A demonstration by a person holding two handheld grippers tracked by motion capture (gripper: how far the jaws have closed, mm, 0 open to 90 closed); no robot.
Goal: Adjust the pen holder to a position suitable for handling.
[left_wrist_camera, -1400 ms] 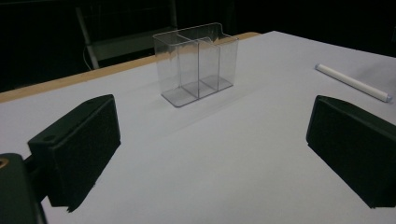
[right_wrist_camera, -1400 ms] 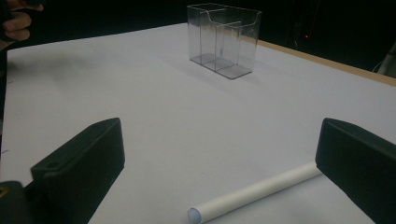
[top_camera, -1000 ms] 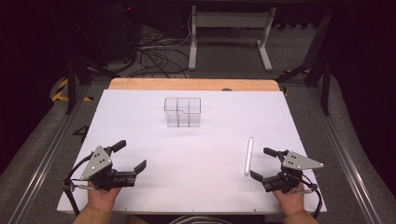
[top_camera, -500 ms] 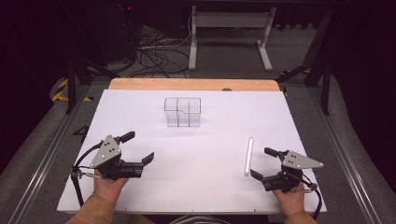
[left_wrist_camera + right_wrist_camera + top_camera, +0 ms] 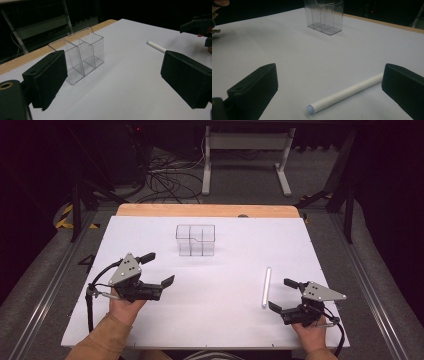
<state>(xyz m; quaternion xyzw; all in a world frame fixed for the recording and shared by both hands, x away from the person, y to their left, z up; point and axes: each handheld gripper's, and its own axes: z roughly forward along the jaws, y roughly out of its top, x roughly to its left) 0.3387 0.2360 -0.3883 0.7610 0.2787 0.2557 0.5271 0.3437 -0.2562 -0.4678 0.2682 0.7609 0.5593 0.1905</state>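
Your right gripper [image 5: 284, 295] sits at the near right of the white table [image 5: 225, 320], its jaws spread wide and holding nothing. The white tube [image 5: 266, 286] lies flat on the table just beside it, on its inner side, running roughly from near to far. In the right gripper view the tube [image 5: 347, 93] lies slantwise in the gap between the two black jaws: its capped near end rests about midway between them, low in the frame, and its far end reaches up to the jaw on the right of that view, where you cannot tell whether it touches. The jaw on the left of that view stands well apart from the tube.

Your left gripper [image 5: 157, 269] is at the near left, also wide open and empty, well apart from the tube. In the left gripper view the tube [image 5: 156, 46] shows beyond the jaw on the right of the frame, outside the gap.

Farther off, near the middle of the table's far half, a clear plastic holder [image 5: 195, 240] with several compartments stands upright. It is well apart from both grippers and from the tube. Beyond it runs the table's wooden far edge [image 5: 207, 210].
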